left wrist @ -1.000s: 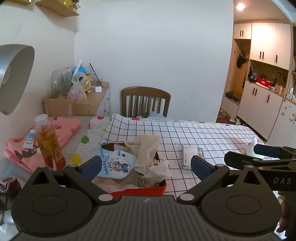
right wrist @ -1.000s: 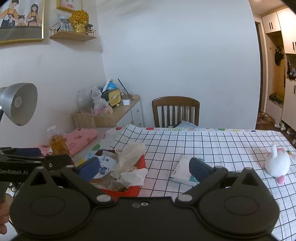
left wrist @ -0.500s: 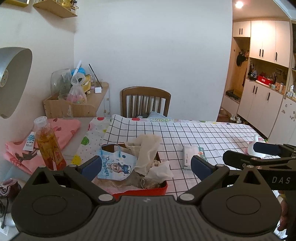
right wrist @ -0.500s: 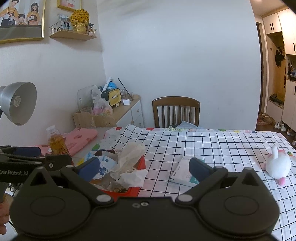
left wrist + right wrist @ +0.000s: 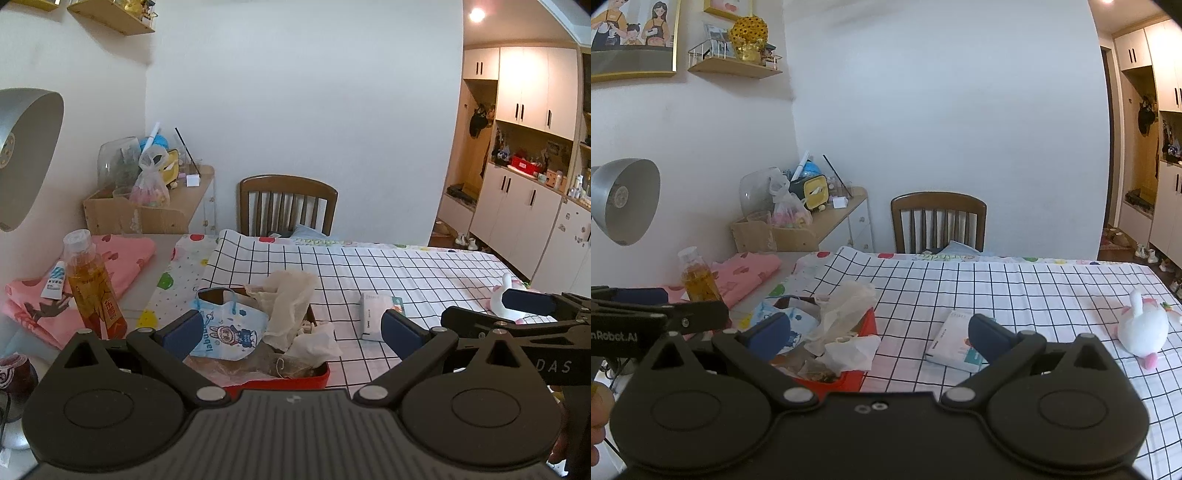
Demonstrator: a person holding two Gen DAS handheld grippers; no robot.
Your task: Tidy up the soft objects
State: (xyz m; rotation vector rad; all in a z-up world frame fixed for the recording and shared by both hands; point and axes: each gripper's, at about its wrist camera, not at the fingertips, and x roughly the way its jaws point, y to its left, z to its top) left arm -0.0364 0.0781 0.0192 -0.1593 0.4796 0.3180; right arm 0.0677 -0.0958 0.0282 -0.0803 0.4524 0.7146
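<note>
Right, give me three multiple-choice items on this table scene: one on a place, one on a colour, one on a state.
1. Where is the white plush toy?
A. inside the red box
B. on the checked tablecloth, at the right side
C. on the chair seat

2. What colour is the folded cloth behind the bottle?
A. pink
B. green
C. grey

3. How do the jaws of the left gripper and right gripper stand?
A. both shut on tissue
B. one shut, one open
C. both open and empty

Answers:
1 B, it lies on the checked tablecloth, far from the red box.
2 A, pink with a darker print.
3 C, wide gaps show between both pairs of fingers, nothing held.
</note>
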